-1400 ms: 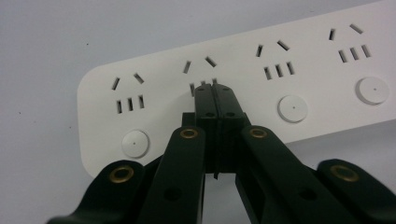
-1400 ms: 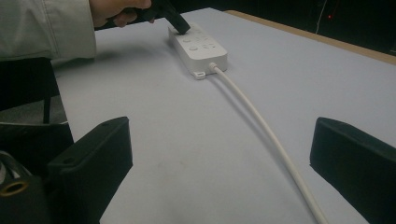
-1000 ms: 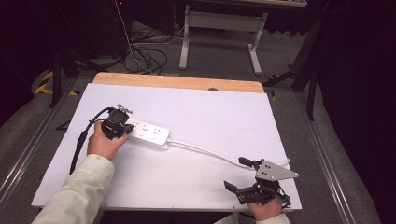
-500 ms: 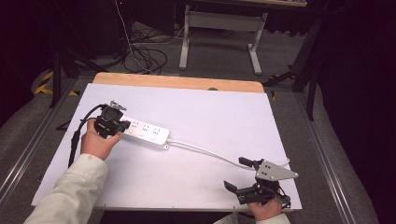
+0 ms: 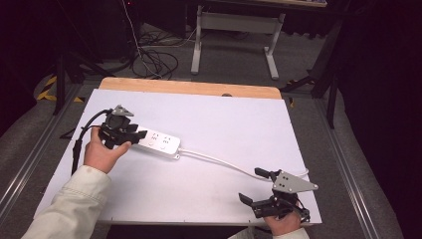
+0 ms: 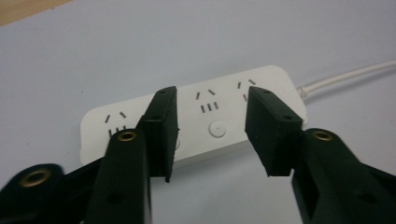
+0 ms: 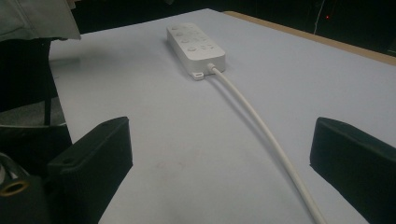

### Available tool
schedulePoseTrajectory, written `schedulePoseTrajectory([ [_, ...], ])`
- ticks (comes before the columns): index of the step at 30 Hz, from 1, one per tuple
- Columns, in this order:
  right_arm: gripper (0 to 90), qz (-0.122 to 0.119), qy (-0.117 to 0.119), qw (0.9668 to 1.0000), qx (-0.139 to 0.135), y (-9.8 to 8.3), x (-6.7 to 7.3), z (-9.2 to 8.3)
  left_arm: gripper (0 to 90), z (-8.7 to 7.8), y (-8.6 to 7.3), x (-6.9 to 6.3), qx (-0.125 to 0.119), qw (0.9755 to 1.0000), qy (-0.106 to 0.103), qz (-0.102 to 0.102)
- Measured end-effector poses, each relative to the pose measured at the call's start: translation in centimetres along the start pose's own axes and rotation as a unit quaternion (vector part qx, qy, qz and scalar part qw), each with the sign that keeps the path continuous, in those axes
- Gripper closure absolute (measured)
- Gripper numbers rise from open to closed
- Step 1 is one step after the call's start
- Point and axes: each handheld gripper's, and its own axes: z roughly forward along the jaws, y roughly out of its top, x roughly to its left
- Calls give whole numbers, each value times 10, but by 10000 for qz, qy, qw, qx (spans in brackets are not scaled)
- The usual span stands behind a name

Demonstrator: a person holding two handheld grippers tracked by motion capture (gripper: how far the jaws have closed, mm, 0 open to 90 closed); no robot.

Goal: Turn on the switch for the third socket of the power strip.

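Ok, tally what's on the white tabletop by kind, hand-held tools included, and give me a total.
White power strip, with its white cord: 1
Black two-jaw tools, left tool and right tool: 2
Total: 3

Power strip (image 6: 196,112): no brand, number or lettering was legible; its face carried only socket slots and round buttons.
Cord (image 7: 261,135): plain white, unmarked.
Surface (image 5: 224,119): plain white sheet, no print was readable.
Left tool (image 6: 212,135): black, with brass-coloured screw holes, no label was legible.
Right tool (image 5: 259,186): grey plate on top, no marking could be read.
Floor stripes (image 5: 47,87): yellow-and-black hazard striping at the left edge, a sign without words.
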Motion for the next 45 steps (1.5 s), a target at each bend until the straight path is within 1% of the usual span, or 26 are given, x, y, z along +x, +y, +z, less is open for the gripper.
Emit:
schedulePoseTrajectory([
  [4, 61, -6, -8, 10000, -2, 0, 0, 0, 422, -12, -2, -7, -225, 9996, -67, 163],
  [9, 60, -19, -13, 10000, 7, 0, 0, 0, 357, -27, -6, -15, -468, 9982, -219, 291],
  [10, 61, -6, -19, 10000, 11, 0, 1, 0, 343, -30, -7, -16, -529, 9977, -216, 359],
  [12, 60, -1, -19, 10000, 16, 0, 0, 0, 317, -35, -10, -19, -645, 9969, -279, 363],
  [13, 61, -3, -20, 10000, 17, 0, 1, 0, 307, -37, -12, -21, -677, 9967, -302, 343],
  [14, 61, -3, -14, 10000, 13, 0, 1, 0, 299, -39, -13, -21, -699, 9964, -310, 378],
  [15, 61, 1, -14, 10000, 11, 0, 1, 0, 292, -41, -15, -22, -721, 9960, -399, 349],
  [16, 61, -7, -14, 10000, 13, 0, 1, 0, 287, -43, -17, -23, -750, 9957, -402, 360],
  [19, 61, -3, -21, 10000, 16, 0, 1, 0, 271, -47, -25, -26, -858, 9944, -510, 334],
  [20, 60, -4, -20, 10000, 17, 0, 1, 0, 270, -48, -28, -26, -874, 9942, -567, 265],
  [21, 61, -3, -17, 10000, 15, 0, 1, 0, 269, -49, -30, -26, -891, 9942, -532, 285],
  [23, 61, 0, -14, 10000, 16, 0, 1, 0, 261, -49, -36, -29, -932, 9937, -548, 290],
  [25, 60, -1, -19, 10000, 18, 0, 1, 0, 258, -51, -43, -30, -1035, 9924, -562, 369],
  [27, 60, 3, -17, 10000, 17, 0, 1, 0, 253, -51, -51, -32, -1222, 9902, -560, 386],
  [29, 60, 5, -17, 10000, 19, 0, 1, 0, 250, -51, -56, -32, -1288, 9892, -581, 400],
  [30, 60, 3, -19, 10000, 19, 0, 1, 0, 244, -51, -60, -31, -1357, 9882, -626, 348],
  [32, 60, -12, -15, 10000, 24, 0, 1, 0, 215, -50, -67, -30, -1398, 9872, -721, 256],
  [33, 60, -12, -14, 10000, 26, 0, 1, 0, 207, -50, -70, -29, -1398, 9870, -730, 309],
  [36, 61, 0, -16, 10000, 19, 0, 1, 0, 199, -51, -79, -29, -1446, 9863, -698, 368],
  [38, 61, 5, -17, 10000, 19, 0, 1, 0, 197, -52, -86, -29, -1515, 9848, -748, 404],
  [39, 61, -10, -18, 10000, 25, 0, 1, 0, 194, -52, -89, -28, -1555, 9842, -735, 426],
  [41, 60, -13, -18, 10000, 30, 0, 1, 1, 187, -53, -95, -28, -1666, 9820, -743, 485],
  [42, 61, -15, -16, 10000, 30, 0, 1, 1, 186, -53, -98, -29, -1697, 9813, -781, 464],
  [43, 61, -15, -15, 10000, 31, 0, 1, 1, 184, -53, -100, -29, -1727, 9805, -787, 504],
  [44, 60, -14, -15, 10000, 31, 0, 1, 1, 181, -53, -104, -29, -1780, 9795, -822, 461],
  [45, 60, -13, -16, 10000, 32, 0, 1, 1, 179, -52, -106, -29, -1795, 9789, -838, 499],
])
